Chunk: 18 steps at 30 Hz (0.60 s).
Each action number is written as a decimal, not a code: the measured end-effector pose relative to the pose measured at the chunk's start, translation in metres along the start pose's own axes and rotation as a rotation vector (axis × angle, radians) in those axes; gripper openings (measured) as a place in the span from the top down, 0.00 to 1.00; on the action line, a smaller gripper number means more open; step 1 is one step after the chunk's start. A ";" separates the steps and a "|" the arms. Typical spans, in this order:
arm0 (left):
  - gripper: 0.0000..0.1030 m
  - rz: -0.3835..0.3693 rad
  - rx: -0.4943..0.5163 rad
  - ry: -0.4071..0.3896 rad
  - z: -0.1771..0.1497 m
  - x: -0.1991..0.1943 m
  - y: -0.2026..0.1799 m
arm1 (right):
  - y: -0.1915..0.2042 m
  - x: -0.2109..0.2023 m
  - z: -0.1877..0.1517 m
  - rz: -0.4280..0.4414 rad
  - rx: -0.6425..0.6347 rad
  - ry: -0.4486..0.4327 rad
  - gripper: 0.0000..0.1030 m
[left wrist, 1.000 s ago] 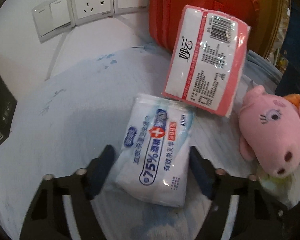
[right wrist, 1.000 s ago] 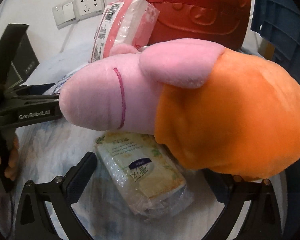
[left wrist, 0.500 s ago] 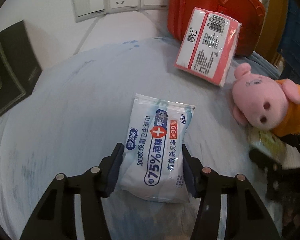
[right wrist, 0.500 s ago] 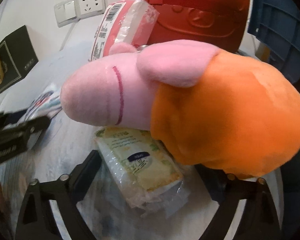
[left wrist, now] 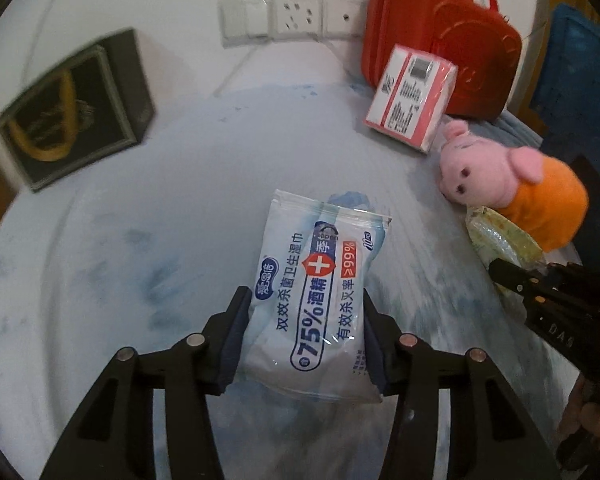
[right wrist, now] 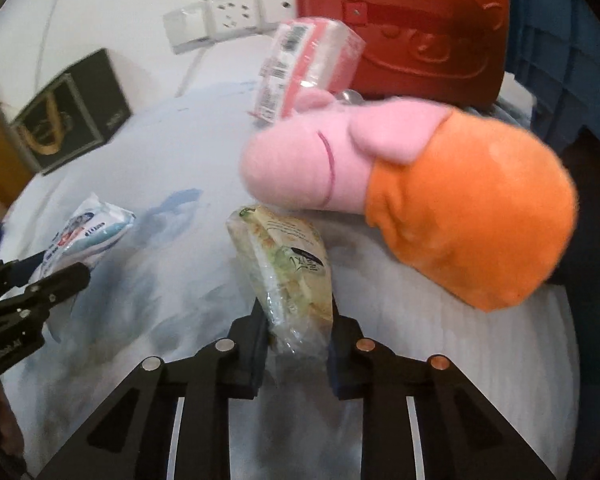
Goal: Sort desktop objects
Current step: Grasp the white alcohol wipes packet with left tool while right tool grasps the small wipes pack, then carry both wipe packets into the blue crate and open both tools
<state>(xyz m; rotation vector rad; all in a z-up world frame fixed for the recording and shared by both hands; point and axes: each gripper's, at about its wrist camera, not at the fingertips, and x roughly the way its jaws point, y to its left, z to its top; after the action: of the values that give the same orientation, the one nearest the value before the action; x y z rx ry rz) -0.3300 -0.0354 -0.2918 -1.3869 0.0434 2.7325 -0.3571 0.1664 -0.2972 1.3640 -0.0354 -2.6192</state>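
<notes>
Gripping a white-and-blue wet wipes pack, the left gripper has both its jaws pressed against the pack's long sides, near the lower end. The pack sits over a pale blue tabletop, roughly at its middle. To the right, the right gripper is clamped on a smaller yellow-green tissue packet, its jaws squeezing the near end. Just beyond this packet lies a pink plush pig in an orange outfit, on its side, its snout pointing left; whether it touches the packet cannot be told. Behind the pig, a pink tissue pack leans against a red case with handles. Wall sockets line the white wall at the back. A black box with a gold emblem stands at the far left of the tabletop, well apart from the other things.
</notes>
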 end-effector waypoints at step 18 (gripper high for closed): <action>0.51 -0.030 0.045 -0.308 -0.059 -0.245 -0.023 | 0.075 -0.310 -0.068 -0.031 -0.128 -0.419 0.77</action>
<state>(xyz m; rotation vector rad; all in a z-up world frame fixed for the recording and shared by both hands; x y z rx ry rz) -0.1365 -0.0294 -0.1289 -0.9344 0.0640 2.8656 -0.1170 0.1522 -0.0775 0.7642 0.0938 -2.8281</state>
